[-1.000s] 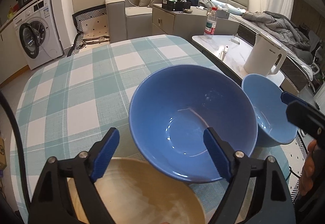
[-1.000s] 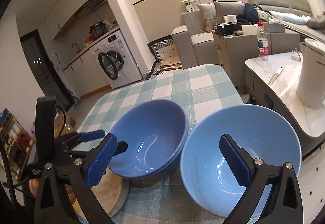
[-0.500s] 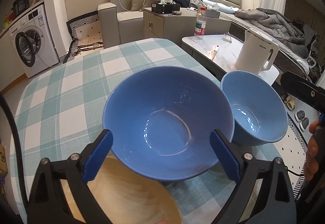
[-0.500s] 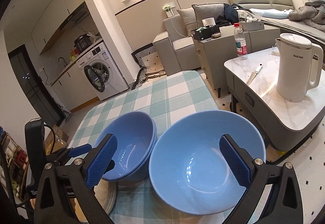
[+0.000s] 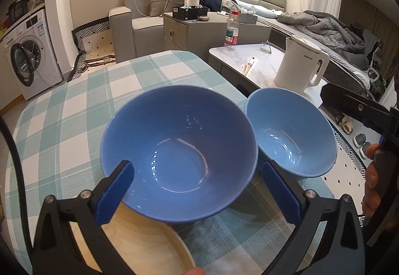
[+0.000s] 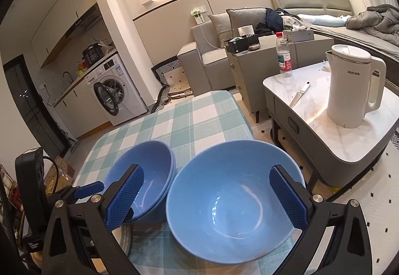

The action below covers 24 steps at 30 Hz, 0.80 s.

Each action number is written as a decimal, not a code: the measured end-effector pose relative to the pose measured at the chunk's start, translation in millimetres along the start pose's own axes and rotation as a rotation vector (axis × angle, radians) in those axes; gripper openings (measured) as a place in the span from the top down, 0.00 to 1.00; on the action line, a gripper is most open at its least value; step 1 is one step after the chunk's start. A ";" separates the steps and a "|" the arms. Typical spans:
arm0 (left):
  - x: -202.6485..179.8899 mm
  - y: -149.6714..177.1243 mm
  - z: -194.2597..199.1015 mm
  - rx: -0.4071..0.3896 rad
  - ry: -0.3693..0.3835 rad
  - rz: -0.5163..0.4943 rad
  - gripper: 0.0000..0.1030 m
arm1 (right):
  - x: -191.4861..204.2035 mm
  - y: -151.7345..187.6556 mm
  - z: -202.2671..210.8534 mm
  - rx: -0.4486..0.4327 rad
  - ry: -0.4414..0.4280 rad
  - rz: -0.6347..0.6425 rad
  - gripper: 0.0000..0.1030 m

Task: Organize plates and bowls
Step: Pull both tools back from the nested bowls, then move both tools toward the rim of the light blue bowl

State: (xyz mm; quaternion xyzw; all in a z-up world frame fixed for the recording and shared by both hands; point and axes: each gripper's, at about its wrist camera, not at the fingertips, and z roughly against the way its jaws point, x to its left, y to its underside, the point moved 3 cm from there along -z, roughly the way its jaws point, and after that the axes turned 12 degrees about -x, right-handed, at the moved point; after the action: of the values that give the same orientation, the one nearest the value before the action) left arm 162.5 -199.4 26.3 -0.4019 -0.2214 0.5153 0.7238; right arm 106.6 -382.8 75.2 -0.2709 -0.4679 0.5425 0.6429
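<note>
Dark blue glazed bowl [image 5: 178,150] on check-clothed tabletop [image 5: 74,110], partly over beige round plate [image 5: 139,247]. Lighter blue bowl [image 6: 234,202] just beside, unstacked. Left tool [image 5: 197,190] opening, gripping nothing; right tool [image 6: 207,197] spread wide, gripping nothing.

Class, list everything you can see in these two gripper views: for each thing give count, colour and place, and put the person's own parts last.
darker blue bowls: apparently two nested, on the checked table, left.
lighter blue bowl: one, beside them, right.
plate: one, cream, near table edge, under the darker bowls' rim.
tablecloth: one, teal and white check.
kettle: one, white, on the marble side table.
bottle: one, clear, red cap, same table.
knife: one, same table.
washing machine: one, white, far left.
sofa: one, grey, background.
left hand-held gripper: black, blue pads, jaws opening, nothing gripped.
right hand-held gripper: open over the lighter bowl.
hand: one, right edge.
</note>
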 end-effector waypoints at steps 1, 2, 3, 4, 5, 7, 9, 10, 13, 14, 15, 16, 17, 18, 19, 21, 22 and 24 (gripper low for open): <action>-2.2 0.4 -0.4 0.002 0.004 -0.003 0.00 | -1.5 0.2 -0.6 0.002 0.003 -0.002 0.01; -4.1 0.8 -1.0 0.004 0.009 -0.006 0.00 | -2.5 0.1 -0.7 0.002 0.005 -0.003 0.01; -6.3 1.4 -1.6 0.006 0.015 -0.008 0.00 | -3.4 0.0 -0.8 0.002 0.006 -0.003 0.01; -8.1 1.8 -1.8 0.007 0.020 -0.009 0.00 | -4.6 0.0 -0.6 0.002 0.008 -0.003 0.01; -9.9 2.0 -2.5 0.010 0.023 -0.009 0.00 | -5.9 0.0 -0.6 0.003 0.013 -0.002 0.01; -13.6 2.4 -3.8 0.014 0.032 -0.009 0.00 | -8.6 -0.2 -0.8 0.003 0.027 -0.001 0.01; -17.0 2.5 -4.8 0.018 0.043 -0.007 0.00 | -12.3 -0.3 -0.8 0.005 0.042 -0.004 0.01; -19.2 2.5 -5.2 0.020 0.051 -0.005 0.00 | -14.4 -0.7 -1.2 0.005 0.045 -0.006 0.01; -26.7 2.3 -5.3 0.024 0.071 -0.008 0.00 | -20.8 -1.3 -0.8 0.005 0.055 -0.014 0.01; -28.6 2.3 -5.3 0.024 0.076 -0.012 0.00 | -22.4 -1.5 -0.4 0.004 0.058 -0.016 0.01; -31.3 2.4 -5.2 0.025 0.080 -0.016 0.00 | -24.3 -2.1 -0.3 0.003 0.060 -0.019 0.01; -33.8 2.5 -5.1 0.026 0.086 -0.019 0.00 | -26.0 -2.5 0.1 0.002 0.062 -0.022 0.01; -36.3 2.7 -5.3 0.029 0.092 -0.021 0.00 | -27.5 -2.9 0.5 0.002 0.064 -0.024 0.01; -39.0 2.8 -5.3 0.033 0.100 -0.023 0.00 | -28.7 -3.2 0.9 0.001 0.066 -0.025 0.01; -40.5 2.9 -5.3 0.034 0.109 -0.025 0.00 | -29.1 -3.3 2.1 0.000 0.068 -0.025 0.01; -44.8 2.8 -5.0 0.034 0.123 -0.030 0.00 | -31.8 -3.6 2.6 -0.001 0.076 -0.027 0.01; -46.4 2.6 -5.4 0.034 0.128 -0.032 0.00 | -33.7 -3.9 3.2 -0.002 0.079 -0.028 0.01; -50.7 2.0 -5.4 0.033 0.136 -0.040 0.00 | -36.4 -3.8 3.7 -0.002 0.080 -0.030 0.01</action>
State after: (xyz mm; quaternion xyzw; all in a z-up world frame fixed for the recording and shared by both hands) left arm 146.6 -247.9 26.3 -0.4196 -0.1712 0.4756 0.7540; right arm 105.9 -419.1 68.8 -0.2860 -0.4463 0.5213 0.6688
